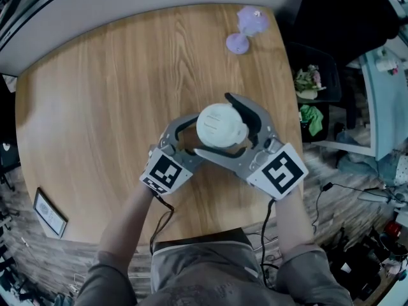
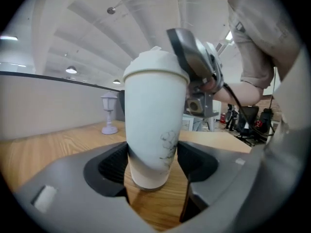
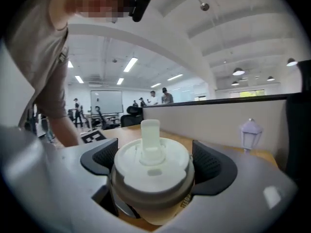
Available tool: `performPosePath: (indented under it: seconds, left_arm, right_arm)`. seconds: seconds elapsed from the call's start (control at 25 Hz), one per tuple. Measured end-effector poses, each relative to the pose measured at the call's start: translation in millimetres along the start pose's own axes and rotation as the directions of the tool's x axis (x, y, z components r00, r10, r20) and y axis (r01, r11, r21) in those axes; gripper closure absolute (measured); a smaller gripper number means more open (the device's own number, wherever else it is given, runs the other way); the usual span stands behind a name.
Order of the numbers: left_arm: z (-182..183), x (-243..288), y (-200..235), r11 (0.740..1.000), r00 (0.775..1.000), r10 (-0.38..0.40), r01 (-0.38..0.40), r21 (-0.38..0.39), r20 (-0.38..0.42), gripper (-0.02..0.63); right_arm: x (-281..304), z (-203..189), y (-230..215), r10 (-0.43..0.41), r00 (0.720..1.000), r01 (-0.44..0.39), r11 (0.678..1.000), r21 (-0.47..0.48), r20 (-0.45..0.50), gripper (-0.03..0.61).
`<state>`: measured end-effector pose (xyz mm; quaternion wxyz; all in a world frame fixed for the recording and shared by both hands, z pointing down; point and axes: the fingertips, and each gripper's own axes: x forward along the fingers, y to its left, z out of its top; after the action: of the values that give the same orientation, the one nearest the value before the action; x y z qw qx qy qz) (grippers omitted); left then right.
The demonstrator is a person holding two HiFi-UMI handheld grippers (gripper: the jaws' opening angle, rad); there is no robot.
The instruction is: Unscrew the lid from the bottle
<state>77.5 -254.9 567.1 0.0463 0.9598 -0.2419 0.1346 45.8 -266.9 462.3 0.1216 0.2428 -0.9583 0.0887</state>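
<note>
Bottle [image 2: 154, 130], smooth, tapered; round spouted lid [image 3: 151, 164]

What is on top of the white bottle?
A white lid with a stubby spout sits there, between the fingers of the right gripper. Whatever is inside the bottle cannot be seen; the lid covers it.
</note>
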Motion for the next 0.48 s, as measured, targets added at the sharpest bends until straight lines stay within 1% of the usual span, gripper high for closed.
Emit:
performPosePath:
  seconds: [0.04,0.12,0.2,0.28,0.36,0.4,0.48]
  left_arm:
    - [0,0,0,1.0,1.0,-0.025,0.025,0.011,-0.005,0.296]
    - [0,0,1,0.997,0.997,-0.071,0.071,0.028,-0.014,0.296]
    - [0,1,0,0.992,0.993,-0.116,0.117,0.038,-0.018,0.296]
    - [1,1,-2,0.987,0.988,-0.153,0.154,0.055,-0.026,0.296]
    - [1,0,-2,0.984,0.986,-0.166,0.167,0.064,-0.032,0.296]
    - [1,0,-2,0.985,0.986,-0.163,0.165,0.059,-0.029,0.296]
    - [2,1,-1,0.988,0.988,-0.15,0.151,0.046,-0.023,0.298]
  right_arm:
    - [-1,-1,2,0.062,0.998,-0.062,0.998,-0.022,-0.012,0.089]
    - [-2,-3,6,0.178,0.984,-0.178,0.983,-0.039,-0.024,0.089]
    - [-4,-2,9,0.277,0.96,-0.278,0.959,-0.061,-0.032,0.089]
    - [-5,-3,14,0.35,0.935,-0.355,0.93,-0.092,-0.062,0.091]
    - [-5,-3,17,0.399,0.914,-0.405,0.909,-0.099,-0.075,0.091]
    - [-5,-2,18,0.412,0.909,-0.417,0.903,-0.098,-0.069,0.091]
    - [-4,1,16,0.408,0.912,-0.411,0.908,-0.08,-0.052,0.089]
